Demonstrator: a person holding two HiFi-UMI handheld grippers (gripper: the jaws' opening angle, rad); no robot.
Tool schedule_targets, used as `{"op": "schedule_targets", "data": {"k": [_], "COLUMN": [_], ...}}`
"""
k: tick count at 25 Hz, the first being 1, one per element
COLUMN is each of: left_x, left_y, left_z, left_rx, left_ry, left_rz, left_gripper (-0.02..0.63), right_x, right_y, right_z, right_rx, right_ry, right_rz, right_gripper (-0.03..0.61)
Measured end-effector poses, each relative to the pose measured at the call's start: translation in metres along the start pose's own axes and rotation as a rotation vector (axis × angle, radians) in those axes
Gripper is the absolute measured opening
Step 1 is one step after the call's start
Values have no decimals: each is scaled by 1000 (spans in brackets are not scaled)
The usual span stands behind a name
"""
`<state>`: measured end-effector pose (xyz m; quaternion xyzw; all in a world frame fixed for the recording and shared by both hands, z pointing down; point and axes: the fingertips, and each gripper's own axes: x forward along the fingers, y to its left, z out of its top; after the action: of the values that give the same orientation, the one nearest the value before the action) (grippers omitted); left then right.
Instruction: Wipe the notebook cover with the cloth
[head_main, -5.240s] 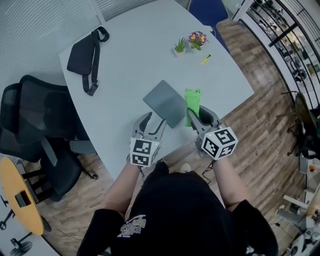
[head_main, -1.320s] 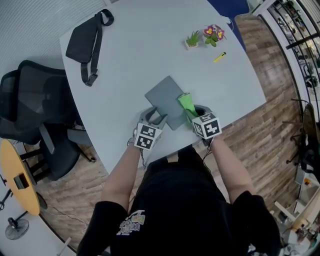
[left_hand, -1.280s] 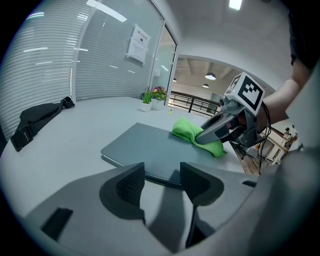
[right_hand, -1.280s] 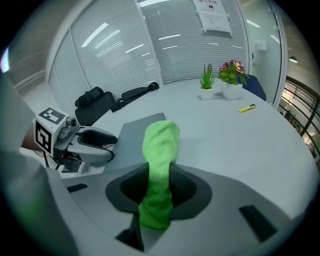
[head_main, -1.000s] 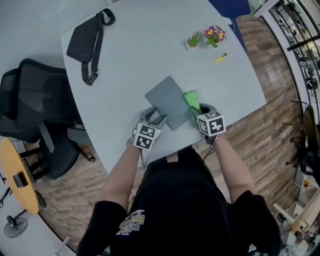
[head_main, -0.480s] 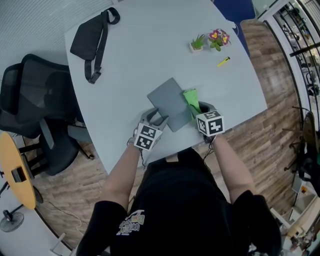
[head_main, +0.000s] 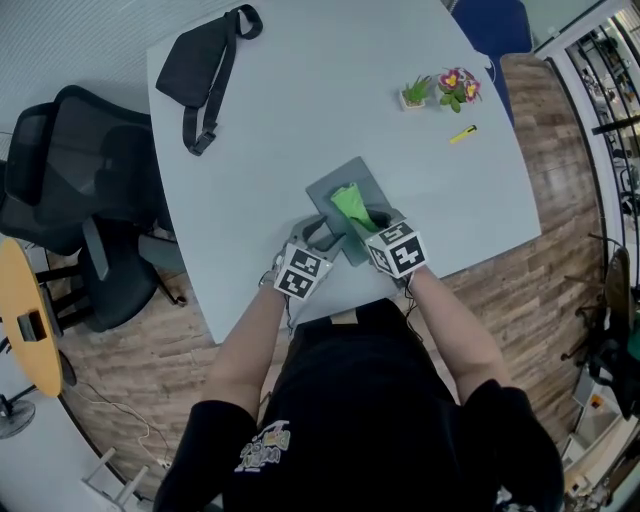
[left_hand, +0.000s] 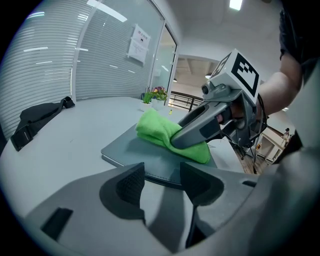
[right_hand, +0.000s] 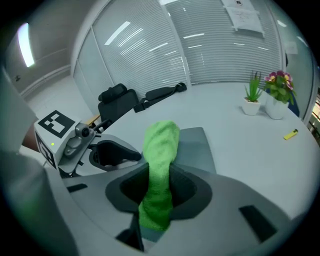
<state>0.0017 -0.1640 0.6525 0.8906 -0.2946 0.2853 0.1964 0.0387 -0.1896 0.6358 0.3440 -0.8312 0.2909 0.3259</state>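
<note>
A grey notebook (head_main: 329, 187) lies near the front edge of the pale table (head_main: 300, 100). My right gripper (head_main: 372, 222) is shut on a green cloth (head_main: 349, 205), whose free end rests on the middle of the cover. In the right gripper view the cloth (right_hand: 161, 145) runs out between the jaws onto the notebook (right_hand: 197, 150). My left gripper (head_main: 321, 233) stands open at the notebook's near left edge. In the left gripper view its jaws (left_hand: 162, 180) face that edge of the notebook (left_hand: 145, 157), with the cloth (left_hand: 157, 131) beyond.
A black sling bag (head_main: 205, 60) lies at the table's far left. Two small potted plants (head_main: 415, 95) (head_main: 458, 85) and a yellow marker (head_main: 463, 134) sit at the far right. A black office chair (head_main: 90, 190) stands left of the table.
My right gripper has carried the cloth leftward from the notebook's right edge onto the middle of the cover. The left gripper has kept its place at the near edge.
</note>
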Motion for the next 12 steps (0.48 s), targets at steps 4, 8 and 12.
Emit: {"op": "schedule_targets", "data": {"k": [4, 8, 12], "left_x": [3, 3, 2], "left_y": [-1, -1, -1], "left_z": [-4, -3, -3], "left_rx": [-3, 11, 18], "left_ry": [-2, -2, 2], "left_rz": [2, 12, 18], "left_gripper": [222, 222, 222], "right_x": [10, 17, 19], "right_y": [17, 27, 26], "right_z": [0, -5, -6], "right_rx": [-63, -82, -46], "right_ry": [42, 90, 123], "right_rz": [76, 135, 168], "right_gripper": [112, 110, 110]}}
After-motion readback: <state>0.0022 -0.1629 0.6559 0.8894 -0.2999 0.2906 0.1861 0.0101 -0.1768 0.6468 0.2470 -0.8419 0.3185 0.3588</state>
